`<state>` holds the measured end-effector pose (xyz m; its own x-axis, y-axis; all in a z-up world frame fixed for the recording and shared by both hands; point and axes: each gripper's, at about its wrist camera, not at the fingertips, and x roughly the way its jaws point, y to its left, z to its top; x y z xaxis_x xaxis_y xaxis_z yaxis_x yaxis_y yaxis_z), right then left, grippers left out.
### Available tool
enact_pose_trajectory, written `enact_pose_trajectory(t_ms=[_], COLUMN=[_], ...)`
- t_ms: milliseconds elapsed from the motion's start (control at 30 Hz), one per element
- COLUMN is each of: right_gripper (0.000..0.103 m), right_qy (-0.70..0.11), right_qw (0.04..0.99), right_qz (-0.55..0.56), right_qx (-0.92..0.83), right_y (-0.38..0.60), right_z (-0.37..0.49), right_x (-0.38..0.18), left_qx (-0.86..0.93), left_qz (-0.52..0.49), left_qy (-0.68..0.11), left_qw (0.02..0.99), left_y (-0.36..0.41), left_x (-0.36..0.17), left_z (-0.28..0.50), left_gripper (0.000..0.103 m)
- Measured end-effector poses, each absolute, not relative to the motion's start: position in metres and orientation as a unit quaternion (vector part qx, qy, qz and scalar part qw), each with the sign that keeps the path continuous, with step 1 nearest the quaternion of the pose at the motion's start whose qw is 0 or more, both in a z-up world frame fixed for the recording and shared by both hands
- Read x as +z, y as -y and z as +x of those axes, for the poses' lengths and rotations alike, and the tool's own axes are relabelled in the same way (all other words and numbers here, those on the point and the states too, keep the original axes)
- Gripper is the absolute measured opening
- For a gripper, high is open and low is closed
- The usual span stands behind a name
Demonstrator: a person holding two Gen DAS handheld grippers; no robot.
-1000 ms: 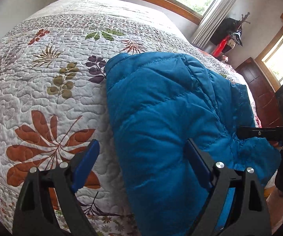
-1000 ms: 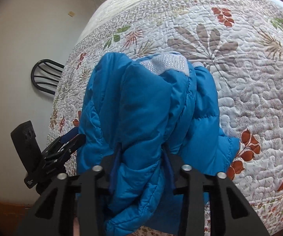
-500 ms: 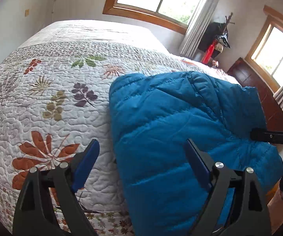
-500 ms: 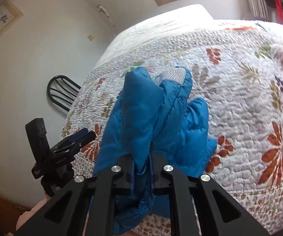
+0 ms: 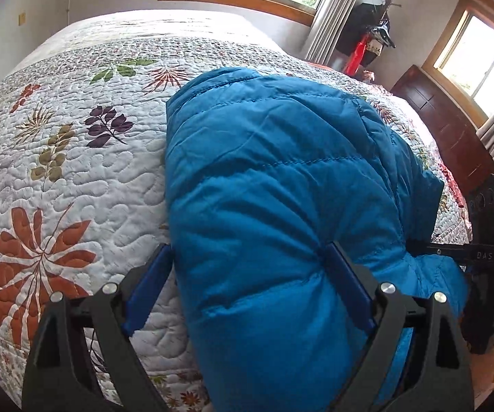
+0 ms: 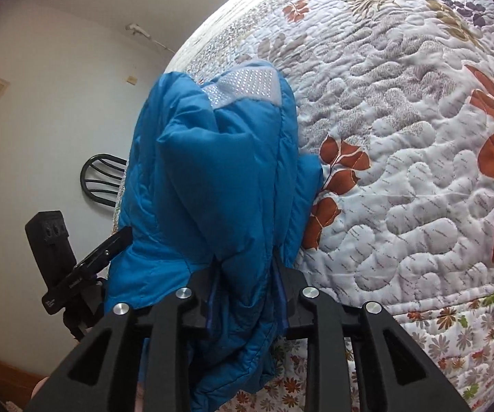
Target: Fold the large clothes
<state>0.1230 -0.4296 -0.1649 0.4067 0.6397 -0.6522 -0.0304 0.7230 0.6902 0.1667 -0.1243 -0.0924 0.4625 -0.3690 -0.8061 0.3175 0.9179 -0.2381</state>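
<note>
Left wrist view, lower centre: left gripper is squeezing the soft, light blue quilted puffer jacket; right gripper is clenching its bunched hem, the surest hold.

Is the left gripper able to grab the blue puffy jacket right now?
Probably yes. The left gripper already has its fingers on either side of a thick fold of the blue jacket, pressing into it. Nothing sits between them. The right gripper is clamped on another part.
</note>
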Motion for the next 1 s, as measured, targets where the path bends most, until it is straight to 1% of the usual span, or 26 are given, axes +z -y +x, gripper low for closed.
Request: enact_pose_trajectory(t_ms=[33, 67, 133, 300, 367, 433, 600, 800, 900, 967, 1000], right_gripper=[0.033, 0.042, 0.046, 0.046, 0.046, 0.046, 0.046, 0.042, 0.038, 0.027, 0.026], right_qy=[-0.5, -0.498, -0.484, -0.426, -0.422, -0.432, -0.454, -0.472, -0.48, -0.486, -0.487], right_qw=[0.789, 0.798, 0.824, 0.874, 0.877, 0.871, 0.867, 0.858, 0.85, 0.843, 0.84], right_qz=[0.293, 0.279, 0.239, 0.167, 0.14, 0.119, 0.076, 0.088, 0.103, 0.117, 0.124], right_qx=[0.205, 0.193, 0.169, 0.165, 0.183, 0.201, 0.192, 0.183, 0.189, 0.2, 0.204], right_y=[0.429, 0.428, 0.425, 0.41, 0.392, 0.372, 0.35, 0.364, 0.37, 0.372, 0.372], right_z=[0.122, 0.12, 0.112, 0.086, 0.082, 0.082, 0.072, 0.06, 0.055, 0.053, 0.052], right_x=[-0.157, -0.148, -0.123, -0.058, -0.043, -0.042, -0.06, -0.078, -0.085, -0.091, -0.094], left_qx=[-0.195, -0.19, -0.186, -0.185, -0.182, -0.185, -0.185, -0.184, -0.185, -0.185, -0.186], left_qz=[-0.022, -0.016, -0.009, -0.005, -0.003, -0.004, -0.009, -0.002, 0.0, 0.003, 0.004], left_qy=[-0.476, -0.473, -0.464, -0.453, -0.448, -0.448, -0.456, -0.459, -0.457, -0.456, -0.456], left_qw=[0.857, 0.86, 0.866, 0.872, 0.875, 0.875, 0.87, 0.869, 0.87, 0.87, 0.87], left_y=[0.124, 0.124, 0.123, 0.117, 0.116, 0.115, 0.11, 0.102, 0.099, 0.098, 0.097], left_x=[-0.089, -0.085, -0.077, -0.062, -0.058, -0.056, -0.058, -0.065, -0.066, -0.067, -0.068], left_z=[0.165, 0.163, 0.155, 0.141, 0.135, 0.131, 0.123, 0.118, 0.115, 0.113, 0.113], left_gripper=[0.09, 0.089, 0.088, 0.088, 0.088, 0.088, 0.089, 0.089, 0.089, 0.089, 0.089])
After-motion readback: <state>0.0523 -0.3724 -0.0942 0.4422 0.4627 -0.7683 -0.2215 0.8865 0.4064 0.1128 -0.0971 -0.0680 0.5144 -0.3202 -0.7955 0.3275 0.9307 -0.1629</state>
